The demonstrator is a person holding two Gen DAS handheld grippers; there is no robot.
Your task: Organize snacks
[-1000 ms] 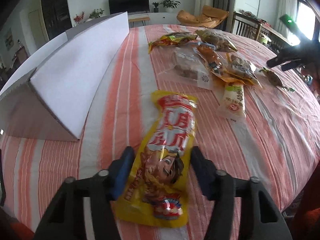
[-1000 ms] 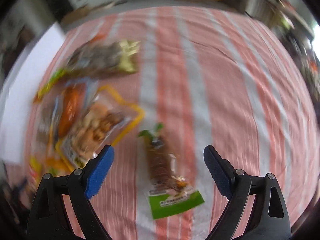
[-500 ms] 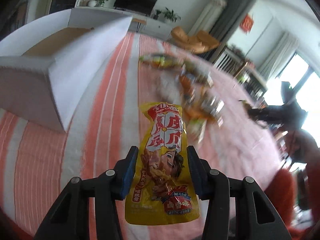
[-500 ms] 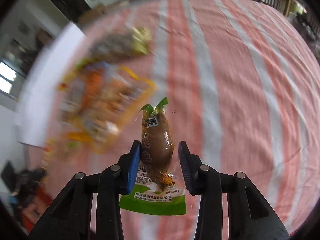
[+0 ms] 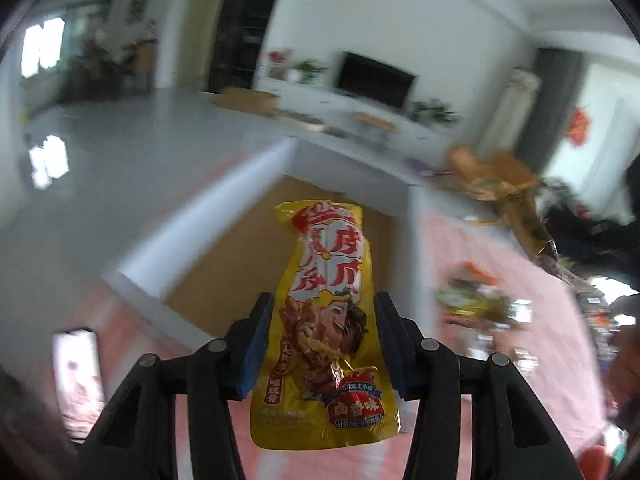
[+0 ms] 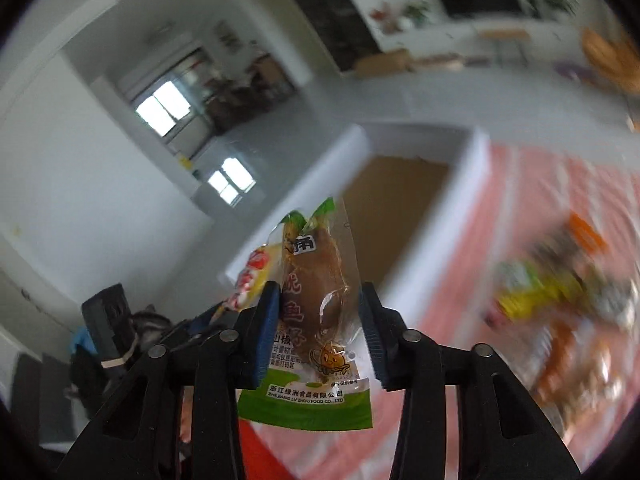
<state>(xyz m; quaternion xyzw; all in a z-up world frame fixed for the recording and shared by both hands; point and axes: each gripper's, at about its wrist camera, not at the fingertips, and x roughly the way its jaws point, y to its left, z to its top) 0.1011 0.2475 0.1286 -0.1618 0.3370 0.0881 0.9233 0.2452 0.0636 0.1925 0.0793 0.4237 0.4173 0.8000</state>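
Left tongs in my left hand clamp a flat yellow foil snack pouch, blue pads pressing its two long edges. It stands upright between them, printed with big red and white characters on top, a cartoon face with braised meat in the middle and a red badge at the bottom corner. Its jaws have just been easing a little wider, yet the pouch stays pinched.

Right tongs in my right hand grip a clear plastic snack packet with a brown, glossy piece of food sealed inside, green leaf-shaped tips at the top and a green and white printed band at the bottom. These jaws have also just been opening slightly, with the packet between the pads.

Both snacks hang in the air in front of a white open cardboard box with a brown inside, which sits on the counter under its pink-and-white striped cloth. Beyond it, blurred, lies a heap of other snack packets on the cloth.
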